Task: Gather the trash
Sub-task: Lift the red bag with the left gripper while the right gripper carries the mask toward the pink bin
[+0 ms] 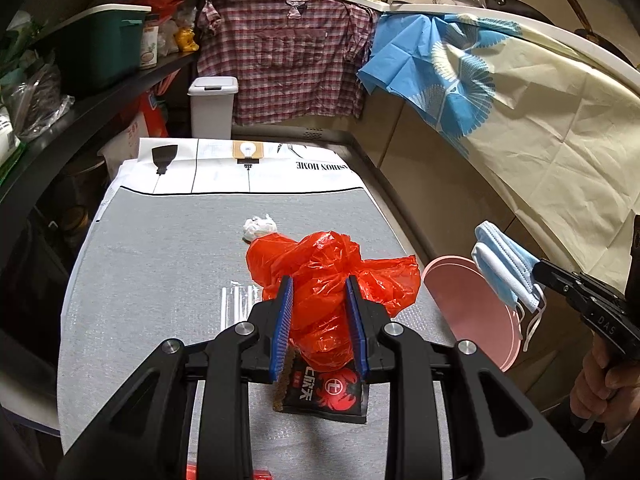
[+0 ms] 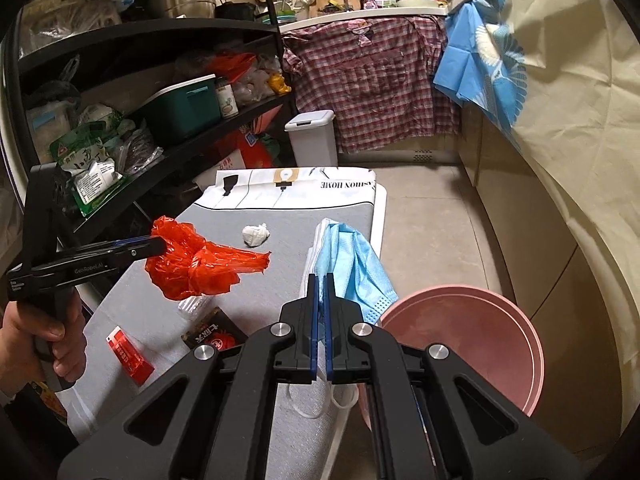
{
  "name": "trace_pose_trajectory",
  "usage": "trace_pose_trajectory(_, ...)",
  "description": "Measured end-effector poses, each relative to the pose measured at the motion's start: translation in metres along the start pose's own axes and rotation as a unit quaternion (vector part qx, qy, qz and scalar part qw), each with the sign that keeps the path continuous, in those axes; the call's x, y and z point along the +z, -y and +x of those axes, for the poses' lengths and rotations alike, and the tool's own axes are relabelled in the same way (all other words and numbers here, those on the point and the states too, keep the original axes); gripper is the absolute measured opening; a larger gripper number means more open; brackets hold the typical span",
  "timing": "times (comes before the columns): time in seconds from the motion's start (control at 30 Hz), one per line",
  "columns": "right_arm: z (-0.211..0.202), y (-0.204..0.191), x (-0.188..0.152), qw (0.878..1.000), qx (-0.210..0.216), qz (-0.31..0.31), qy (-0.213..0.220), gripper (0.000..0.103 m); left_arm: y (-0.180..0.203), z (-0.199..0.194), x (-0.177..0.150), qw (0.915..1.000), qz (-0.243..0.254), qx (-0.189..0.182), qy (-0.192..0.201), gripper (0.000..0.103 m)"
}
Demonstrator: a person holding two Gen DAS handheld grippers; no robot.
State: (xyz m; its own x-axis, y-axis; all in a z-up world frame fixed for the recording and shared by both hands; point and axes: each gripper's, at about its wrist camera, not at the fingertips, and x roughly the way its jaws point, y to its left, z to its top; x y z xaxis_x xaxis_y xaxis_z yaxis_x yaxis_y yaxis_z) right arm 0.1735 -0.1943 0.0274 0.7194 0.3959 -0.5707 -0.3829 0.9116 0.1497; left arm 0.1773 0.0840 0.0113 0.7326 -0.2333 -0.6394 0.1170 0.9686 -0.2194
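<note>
Crumpled orange-red plastic bag (image 1: 320, 280), knotted

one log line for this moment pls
left gripper: shut on red plastic bag, lifted | right gripper: shut on blue face mask | pink basin: beside table | left on table: tissue wad, black packet

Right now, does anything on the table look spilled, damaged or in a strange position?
Nothing is spilled or broken. Loose trash lies on the grey table: a crumpled white tissue, a black snack packet, a red wrapper and clear straws.

One red bag (image 2: 196, 264), one mask (image 2: 352, 264), one basin (image 2: 520, 344).
</note>
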Motion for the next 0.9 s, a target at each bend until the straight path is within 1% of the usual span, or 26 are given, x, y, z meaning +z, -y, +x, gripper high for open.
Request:
trace_pose_trajectory(0.1,0.000,0.000,-0.003,1.000,-0.009,-0.003,-0.002,0.003,0.007,0.001,0.001,1.0000,0.003,-0.002,0.001,0.026)
trace_pose_trajectory(0.63,-0.005,0.032,-0.009,0.999,-0.042,0.022,-0.006,0.003,0.055,0.019,0.006,0.9994,0.023,-0.026,0.000,0.026)
trace_pose_trajectory(0.9,-0.012,0.047,-0.008,0.997,-0.076,0.026,0.006,0.003,0.069,0.027,0.003,0.9989,0.034,-0.031,-0.004,0.026)
